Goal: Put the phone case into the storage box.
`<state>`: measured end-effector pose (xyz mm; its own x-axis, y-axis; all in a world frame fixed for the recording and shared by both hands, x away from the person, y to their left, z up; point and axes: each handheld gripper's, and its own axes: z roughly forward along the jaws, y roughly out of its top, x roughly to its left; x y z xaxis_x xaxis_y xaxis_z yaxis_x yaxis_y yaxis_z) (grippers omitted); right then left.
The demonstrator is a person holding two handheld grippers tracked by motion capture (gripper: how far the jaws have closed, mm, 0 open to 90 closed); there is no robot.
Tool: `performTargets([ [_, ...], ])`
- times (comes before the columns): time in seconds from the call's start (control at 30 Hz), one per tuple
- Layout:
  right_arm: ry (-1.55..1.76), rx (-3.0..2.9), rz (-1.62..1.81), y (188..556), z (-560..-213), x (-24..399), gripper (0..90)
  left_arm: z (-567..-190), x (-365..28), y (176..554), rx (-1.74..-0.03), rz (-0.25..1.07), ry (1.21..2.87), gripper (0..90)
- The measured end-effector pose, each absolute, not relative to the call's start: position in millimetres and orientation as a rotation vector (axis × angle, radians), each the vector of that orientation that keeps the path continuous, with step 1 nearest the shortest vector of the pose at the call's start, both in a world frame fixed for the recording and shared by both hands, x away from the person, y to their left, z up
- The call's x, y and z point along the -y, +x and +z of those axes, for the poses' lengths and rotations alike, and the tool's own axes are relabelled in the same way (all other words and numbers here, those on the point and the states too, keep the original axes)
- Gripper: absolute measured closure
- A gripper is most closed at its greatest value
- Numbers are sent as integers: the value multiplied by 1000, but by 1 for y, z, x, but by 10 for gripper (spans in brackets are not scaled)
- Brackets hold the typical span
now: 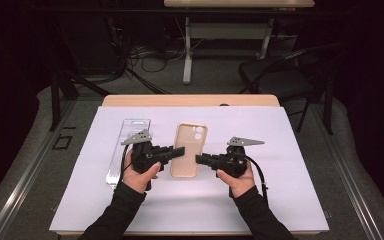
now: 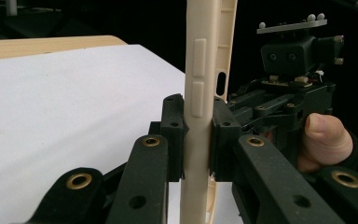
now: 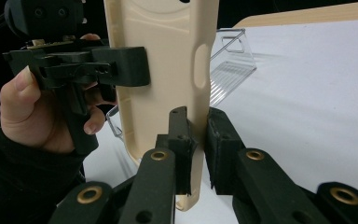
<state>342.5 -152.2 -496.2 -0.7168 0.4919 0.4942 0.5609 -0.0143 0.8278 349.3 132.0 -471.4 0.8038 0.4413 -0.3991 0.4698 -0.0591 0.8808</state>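
A beige phone case (image 1: 189,149) is pinched at opposite long edges by the left gripper (image 1: 180,151) and right gripper (image 1: 200,159), jaws clenched on it, apparently to steady it above the white-covered bench (image 1: 290,180).

The phone case (image 1: 188,150) is a plain cream beige, matt and without any print; its side buttons share that same tone. The second case (image 1: 128,150) is clear and colourless, with faint ribbed lines across its inside. Both the left claw (image 1: 181,151) and the right claw (image 1: 200,159) are matt black, with brass-coloured rings at their pivots, and each carries a pale grey three-cornered plate. The sheet (image 1: 280,165) covering the worktop (image 1: 190,100) is white with a faint lilac cast, and the worktop's bare edge is light wood. The sleeves (image 1: 122,210) are black.
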Motion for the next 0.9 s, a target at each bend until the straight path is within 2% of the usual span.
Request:
performTargets([
  [0.17, -1151, 2164, -1872, 342, -496, 152, 822, -471, -132, 349, -721, -25, 1679, 772],
  [0.9, -1240, 2239, -1883, 344, -494, 161, 822, -472, -132, 353, -767, 49, 1696, 512],
])
